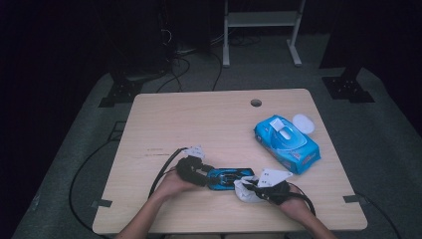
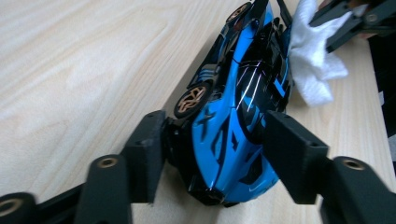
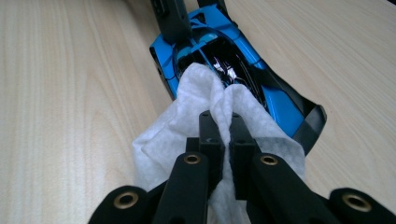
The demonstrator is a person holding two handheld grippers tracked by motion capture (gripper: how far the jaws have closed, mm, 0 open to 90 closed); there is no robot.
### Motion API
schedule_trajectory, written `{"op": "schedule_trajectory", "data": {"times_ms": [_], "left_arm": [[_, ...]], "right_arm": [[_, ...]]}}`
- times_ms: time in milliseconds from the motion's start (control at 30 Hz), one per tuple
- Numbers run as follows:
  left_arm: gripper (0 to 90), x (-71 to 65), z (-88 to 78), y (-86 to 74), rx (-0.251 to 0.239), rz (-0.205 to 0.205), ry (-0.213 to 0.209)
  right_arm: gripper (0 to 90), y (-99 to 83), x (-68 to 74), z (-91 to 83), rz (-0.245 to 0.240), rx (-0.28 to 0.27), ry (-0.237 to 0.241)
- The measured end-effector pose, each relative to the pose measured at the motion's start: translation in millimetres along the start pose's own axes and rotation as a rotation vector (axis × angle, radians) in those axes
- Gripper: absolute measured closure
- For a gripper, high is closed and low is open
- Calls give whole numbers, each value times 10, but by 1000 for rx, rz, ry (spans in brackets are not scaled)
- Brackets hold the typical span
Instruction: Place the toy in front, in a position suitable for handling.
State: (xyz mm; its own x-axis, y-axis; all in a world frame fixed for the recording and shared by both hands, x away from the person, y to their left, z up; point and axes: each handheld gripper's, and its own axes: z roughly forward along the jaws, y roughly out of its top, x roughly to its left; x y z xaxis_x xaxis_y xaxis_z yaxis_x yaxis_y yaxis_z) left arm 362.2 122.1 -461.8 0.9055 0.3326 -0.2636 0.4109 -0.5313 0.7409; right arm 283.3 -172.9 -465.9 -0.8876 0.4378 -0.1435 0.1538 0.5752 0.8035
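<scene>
The blue toy car (image 2: 233,121) lies on the table (image 1: 199,124), left of the wipes pack (image 1: 287,144). Left tool (image 2: 215,149) clamps its nose; right tool (image 3: 223,135) pinches a soft wipe (image 3: 187,126) on its tail. Light, glossy, slippery: hold its flanks.

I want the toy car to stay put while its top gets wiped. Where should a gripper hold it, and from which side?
Grip the toy car across its narrow body at one end, one jaw on each flank, coming in low along its length. The left gripper straddles it this way, behind a gold wheel. That probably steadies it and leaves the glossy top free for the wipe in the right gripper.
</scene>
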Motion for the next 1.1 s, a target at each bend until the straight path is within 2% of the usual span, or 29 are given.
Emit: {"op": "schedule_trajectory", "data": {"times_ms": [67,200,400,567,600,667,867,933,1000,1067,1100], "left_arm": [[480,-16,-20,-7,-2,11,-12],[482,-67,10,-35,31,59,-34],[488,-101,52,-57,22,81,-57],[596,-201,62,-58,-13,183,-49],[630,-226,67,-55,-21,202,-35],[637,-252,75,-54,-24,223,-20],[688,-344,82,-63,-31,324,29],[706,-349,66,-72,-50,320,63],[710,-323,54,-86,-61,306,69],[711,-320,45,-95,-66,313,85],[711,-327,42,-98,-65,314,88]], "right_arm": [[872,-6,24,-8,1,3,3],[871,-8,64,-20,-6,16,14],[872,-13,72,-29,-8,29,24],[871,-46,58,-32,-9,69,14],[871,-53,48,-33,-5,79,13],[871,-66,21,-31,11,88,16],[871,-63,8,-58,39,83,29],[871,-47,16,-101,53,56,35],[871,-4,21,-154,65,23,38],[871,95,9,-218,87,-23,33],[871,95,9,-218,87,-23,33]]}}
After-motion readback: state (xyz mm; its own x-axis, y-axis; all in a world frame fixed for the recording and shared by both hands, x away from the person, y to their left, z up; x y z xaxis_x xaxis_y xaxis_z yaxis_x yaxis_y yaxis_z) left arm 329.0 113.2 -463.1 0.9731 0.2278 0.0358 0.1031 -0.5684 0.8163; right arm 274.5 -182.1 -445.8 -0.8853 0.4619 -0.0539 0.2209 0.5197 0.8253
